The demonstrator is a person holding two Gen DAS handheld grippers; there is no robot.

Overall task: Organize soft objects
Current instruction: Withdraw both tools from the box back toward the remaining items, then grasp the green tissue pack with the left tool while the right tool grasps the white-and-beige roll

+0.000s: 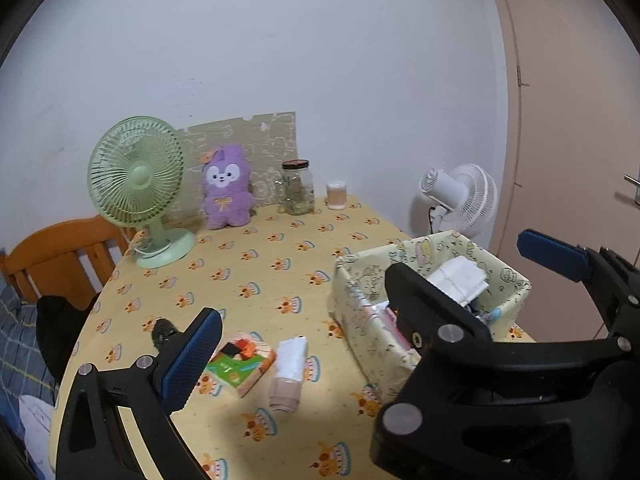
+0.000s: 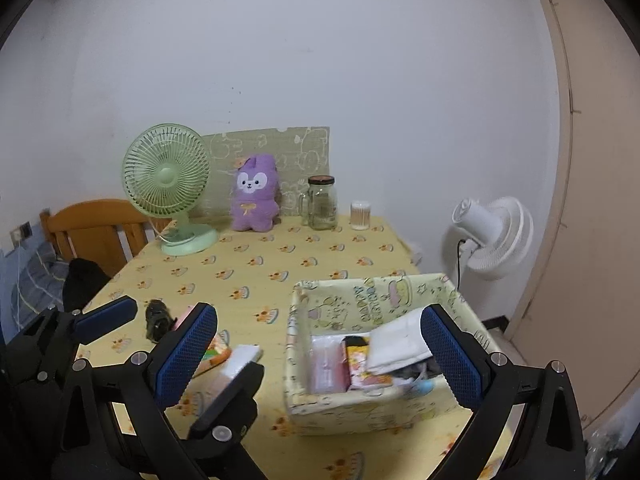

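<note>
A pale yellow fabric storage box [image 1: 360,312] [image 2: 344,404] stands at the table's right side and holds several soft packs, with a white folded cloth [image 1: 460,276] [image 2: 396,344] on top. On the table lie a white and pink tissue pack [image 1: 289,372] [image 2: 236,364], a green and orange packet [image 1: 240,364] and a small dark object [image 1: 162,332] [image 2: 156,320]. A purple plush [image 1: 226,186] [image 2: 255,192] sits at the back. My left gripper [image 1: 304,344] is open and empty above the table near the packs. My right gripper [image 2: 320,360] is open and empty over the box.
A green desk fan [image 1: 138,192] [image 2: 168,188], a glass jar [image 1: 297,188] [image 2: 321,204] and a small cotton-swab container [image 1: 337,195] [image 2: 360,215] stand at the back. A white floor fan [image 1: 460,200] [image 2: 496,236] is beyond the right edge. A wooden chair [image 1: 60,256] is at left.
</note>
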